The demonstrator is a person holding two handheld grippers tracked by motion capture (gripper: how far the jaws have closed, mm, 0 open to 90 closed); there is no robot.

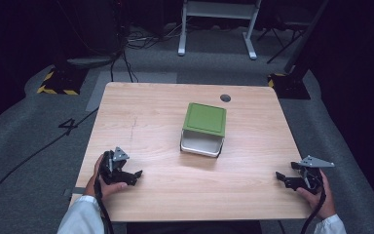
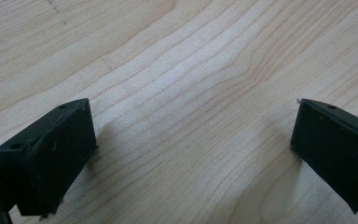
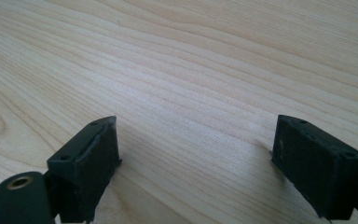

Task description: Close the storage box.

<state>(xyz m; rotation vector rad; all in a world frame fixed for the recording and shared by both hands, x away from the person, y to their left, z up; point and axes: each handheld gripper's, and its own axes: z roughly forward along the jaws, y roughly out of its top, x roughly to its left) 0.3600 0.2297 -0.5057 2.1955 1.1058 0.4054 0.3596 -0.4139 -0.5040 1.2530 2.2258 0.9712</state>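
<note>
The green-lidded box (image 1: 203,129) hides its own contents; forearms run off the bottom edge.

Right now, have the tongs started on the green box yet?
Not yet. The green-lidded box sits untouched mid-table with its lid on. The left tongs and right tongs rest open near the table's front edge, holding nothing. Reaching for the box is all left to do.

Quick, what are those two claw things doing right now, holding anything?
Left gripper: open, holding nothing, over the table.
Right gripper: open, holding nothing, over the table.
</note>
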